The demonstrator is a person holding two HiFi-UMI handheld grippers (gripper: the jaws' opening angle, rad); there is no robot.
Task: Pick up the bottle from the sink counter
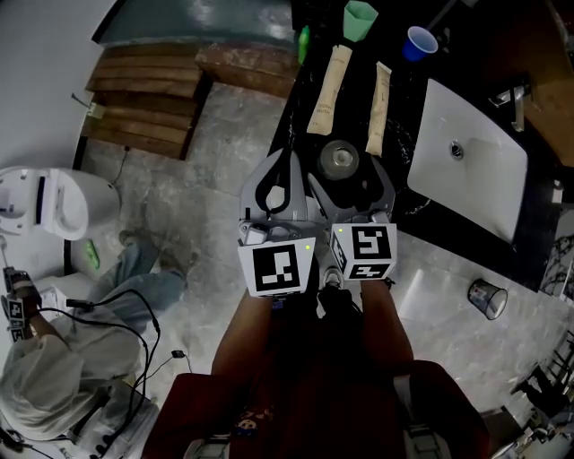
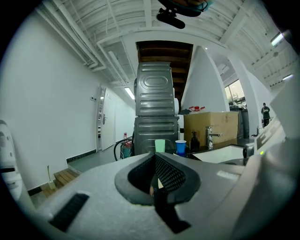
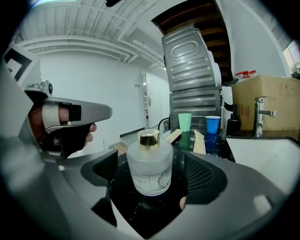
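The bottle (image 3: pixel 150 164) is short, of frosted glass with a gold cap, and stands upright on the black sink counter (image 1: pixel 300 134). In the head view the bottle (image 1: pixel 341 160) sits near the counter's front edge. My right gripper (image 3: pixel 151 183) is open, one jaw on each side of the bottle with a gap on both sides. From above, the right gripper (image 1: pixel 342 172) brackets the bottle. My left gripper (image 1: pixel 285 160) is beside it on the left, shut with nothing between its jaws. Its closed tips (image 2: pixel 154 158) point over the counter.
Two tan tubes (image 1: pixel 327 90) (image 1: pixel 379 108) lie behind the bottle, with a green cup (image 1: pixel 360 20) and a blue cup (image 1: pixel 420 42) further back. A white sink (image 1: pixel 466 161) with a faucet (image 1: pixel 511 103) is on the right. A person (image 1: pixel 54 376) crouches on the floor at lower left.
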